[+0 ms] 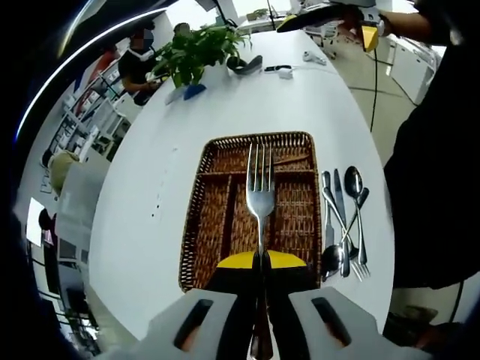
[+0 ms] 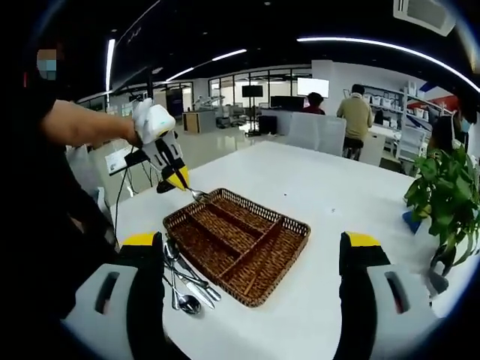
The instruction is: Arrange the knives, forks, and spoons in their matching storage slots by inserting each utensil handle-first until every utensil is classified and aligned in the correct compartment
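Utensils: one silver metal fork [image 1: 260, 196] clamped in left gripper [image 1: 262, 300], tines pointing away over brown wicker tray [image 1: 214, 225] | right gripper [image 2: 247, 289] spread wide, holding nothing | loose cutlery [image 1: 343, 221] uncounted

We see broad bare white table [image 2: 330, 195] beyond the wicker tray [image 2: 294, 223] toward the upper right of the right gripper view, open for passing. The tray's dividers [image 1: 238, 214] split its inside into narrow lanes. A cluster of loose cutlery [image 1: 343, 225] lies just beside the tray at the right of the left gripper view, narrowing that edge. A potted plant [image 1: 196, 51] and small items crowd the table's far end, upper centre there.
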A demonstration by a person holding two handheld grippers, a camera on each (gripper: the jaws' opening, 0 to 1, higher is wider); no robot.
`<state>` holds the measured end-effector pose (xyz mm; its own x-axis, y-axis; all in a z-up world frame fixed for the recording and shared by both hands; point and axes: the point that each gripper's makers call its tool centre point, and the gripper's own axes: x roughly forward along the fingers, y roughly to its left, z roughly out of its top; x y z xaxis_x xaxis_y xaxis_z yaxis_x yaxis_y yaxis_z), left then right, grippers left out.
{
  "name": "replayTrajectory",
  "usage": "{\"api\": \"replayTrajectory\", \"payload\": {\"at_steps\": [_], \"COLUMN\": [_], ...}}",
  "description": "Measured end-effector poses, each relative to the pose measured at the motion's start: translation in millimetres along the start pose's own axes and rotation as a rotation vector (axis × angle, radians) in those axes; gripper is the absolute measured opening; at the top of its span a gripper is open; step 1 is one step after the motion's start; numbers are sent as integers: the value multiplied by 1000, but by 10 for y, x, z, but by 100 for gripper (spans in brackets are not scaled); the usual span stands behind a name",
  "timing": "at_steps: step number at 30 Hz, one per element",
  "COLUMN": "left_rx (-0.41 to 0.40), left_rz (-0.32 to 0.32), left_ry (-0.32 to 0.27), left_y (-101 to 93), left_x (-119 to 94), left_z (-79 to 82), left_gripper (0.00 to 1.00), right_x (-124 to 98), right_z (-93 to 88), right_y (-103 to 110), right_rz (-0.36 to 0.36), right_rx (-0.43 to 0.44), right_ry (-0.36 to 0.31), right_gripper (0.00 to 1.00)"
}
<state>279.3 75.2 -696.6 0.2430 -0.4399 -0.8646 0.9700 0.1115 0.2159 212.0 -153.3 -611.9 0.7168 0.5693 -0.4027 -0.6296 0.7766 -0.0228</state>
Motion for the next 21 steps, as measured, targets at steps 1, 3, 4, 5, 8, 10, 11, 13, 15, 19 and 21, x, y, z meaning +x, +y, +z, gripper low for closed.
{"api": "replayTrajectory", "payload": {"at_steps": [1,3,4,5,8,10,11,13,15,19,21], "left_rx": [-1,0,1,2,9,10,9,18,23,33,33], "left_rz": [1,0,-1,-1,2,7,5,-2,-12,-29,-36], "left_ry": [-1,-3,-3,-3,-8,-16,-22,-22,-19,-11,-12], "left_y": [10,53,75,96,171,222,236,242,241,252,264], "left_x": [-5,-3,-1,2,11,36,55,108,160,289,318], "left_z": [0,-17,-23,-28,-24,-6,6,17,13,9,13], "left_gripper": [1,1,1,1,1,1,1,1,1,1,1], "right_x": [9,27,36,45,63,46,37,18,7,-21,-36], "right_z": [18,40,46,53,77,103,107,110,103,74,68], "right_y": [-4,-4,2,8,43,57,58,33,11,-37,-59], "right_rz": [-3,-11,-13,-15,-14,-19,-22,-39,-50,-73,-82], "right_rx": [1,11,13,15,15,16,17,24,31,40,42], "right_ry": [-6,-16,-18,-21,-24,-29,-30,-34,-34,-28,-26], "right_gripper": [100,100,100,100,100,100,100,100,100,100,100]}}
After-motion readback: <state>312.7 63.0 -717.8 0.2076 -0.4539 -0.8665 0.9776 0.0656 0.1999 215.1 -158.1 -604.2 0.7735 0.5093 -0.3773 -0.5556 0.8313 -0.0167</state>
